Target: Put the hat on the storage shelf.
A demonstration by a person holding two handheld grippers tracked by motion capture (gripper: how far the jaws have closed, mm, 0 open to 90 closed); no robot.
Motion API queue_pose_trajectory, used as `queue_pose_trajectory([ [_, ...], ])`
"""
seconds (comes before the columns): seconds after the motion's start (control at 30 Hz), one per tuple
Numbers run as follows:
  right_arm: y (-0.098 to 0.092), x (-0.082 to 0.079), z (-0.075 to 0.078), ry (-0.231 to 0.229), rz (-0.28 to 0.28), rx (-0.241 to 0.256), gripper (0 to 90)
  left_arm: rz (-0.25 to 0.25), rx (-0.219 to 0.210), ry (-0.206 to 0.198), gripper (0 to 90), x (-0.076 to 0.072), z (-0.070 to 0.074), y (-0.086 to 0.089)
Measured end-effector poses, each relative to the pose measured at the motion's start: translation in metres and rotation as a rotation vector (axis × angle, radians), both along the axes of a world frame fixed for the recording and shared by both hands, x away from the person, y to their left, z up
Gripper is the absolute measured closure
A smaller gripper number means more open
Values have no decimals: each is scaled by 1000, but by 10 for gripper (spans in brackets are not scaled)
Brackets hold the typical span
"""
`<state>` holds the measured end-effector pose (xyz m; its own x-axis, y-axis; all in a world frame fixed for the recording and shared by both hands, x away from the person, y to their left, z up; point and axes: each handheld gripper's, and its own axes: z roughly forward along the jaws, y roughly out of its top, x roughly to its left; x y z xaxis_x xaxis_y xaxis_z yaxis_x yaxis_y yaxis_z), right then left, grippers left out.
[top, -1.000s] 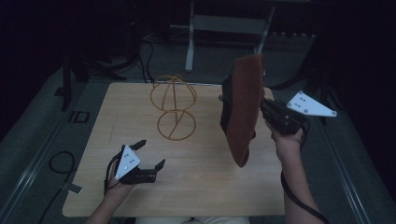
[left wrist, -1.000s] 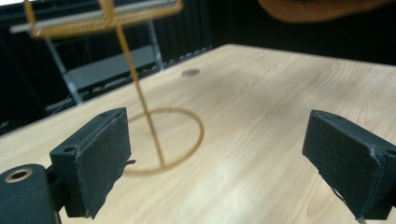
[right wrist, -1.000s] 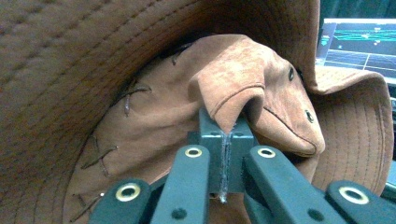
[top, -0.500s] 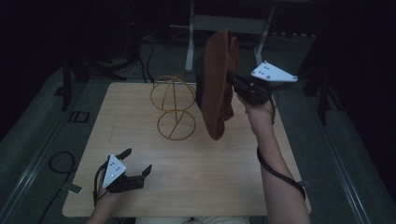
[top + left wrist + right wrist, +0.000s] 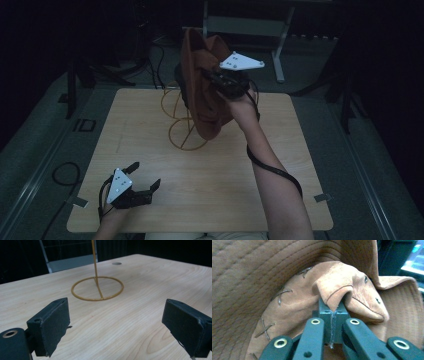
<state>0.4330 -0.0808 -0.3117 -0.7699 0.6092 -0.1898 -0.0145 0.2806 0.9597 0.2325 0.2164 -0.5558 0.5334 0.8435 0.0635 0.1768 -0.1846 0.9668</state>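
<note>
A person at a wooden table (image 5: 280,165) holds a two-jaw gripper in each hand. The right gripper (image 5: 215,82) is raised above the far half of the table, its jaws pressed together on a fold of a brown suede hat (image 5: 202,85). In the right gripper view the pinched fold (image 5: 335,296) sits right at the jaw tips, and the rest of the hat spreads around and beyond them, its stitched brim arching above and to both sides. From the high view, the hat hangs from these jaws over the upper part of a thin gold wire stand (image 5: 180,122), hiding most of it; whether hat and stand touch cannot be told.

The left gripper (image 5: 146,176) rests low at the near left corner of the table, its jaws spread wide with nothing between them. In the left gripper view the stand's round base ring (image 5: 97,288) lies on the table ahead of the jaws, well beyond their tips, with its upright rod rising from it.
</note>
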Motion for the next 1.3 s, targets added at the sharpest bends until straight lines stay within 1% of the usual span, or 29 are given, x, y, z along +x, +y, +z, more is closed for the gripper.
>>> queue_pose_trajectory([
  [0.13,19,7,-4,32,26,-35,891,-1,-3,-3,85,0,1,0],
  [0.23,34,13,-9,53,44,-76,890,0,-11,0,85,0,1,1],
  [0.33,48,19,-15,71,47,-117,890,-3,-12,-2,84,0,1,2],
  [0.47,59,28,-20,108,63,-145,890,-6,-16,1,84,0,1,2],
  [0.53,66,32,-21,121,68,-178,889,-12,-20,4,84,0,1,1],
  [0.57,69,33,-21,127,70,-192,890,-15,-14,6,85,0,0,1],
  [0.73,81,37,-26,160,81,-237,889,-28,-19,7,84,0,0,0],
  [0.8,84,37,-29,169,93,-246,889,-30,-19,8,85,0,0,0],
  [0.83,85,37,-32,185,101,-254,889,-31,-22,8,85,0,0,0],
  [0.9,87,35,-36,195,113,-260,888,-29,-20,8,84,0,0,0],
  [0.93,87,35,-39,203,123,-262,888,-30,-20,9,84,0,0,1],
  [0.97,87,33,-41,210,138,-253,888,-30,-21,9,85,0,0,1],
  [1.0,88,32,-42,211,143,-253,888,-29,-24,8,85,0,0,1],
  [1.1,91,28,-43,204,151,-279,878,-30,-29,11,85,0,-1,0],
  [1.13,92,27,-43,203,152,-284,852,-31,-29,10,84,0,-1,0],
  [1.2,90,26,-43,215,184,-265,752,-34,-22,12,85,0,-1,-1],
  [1.3,84,23,-40,211,191,-251,692,-34,-28,14,85,0,-2,0],
])
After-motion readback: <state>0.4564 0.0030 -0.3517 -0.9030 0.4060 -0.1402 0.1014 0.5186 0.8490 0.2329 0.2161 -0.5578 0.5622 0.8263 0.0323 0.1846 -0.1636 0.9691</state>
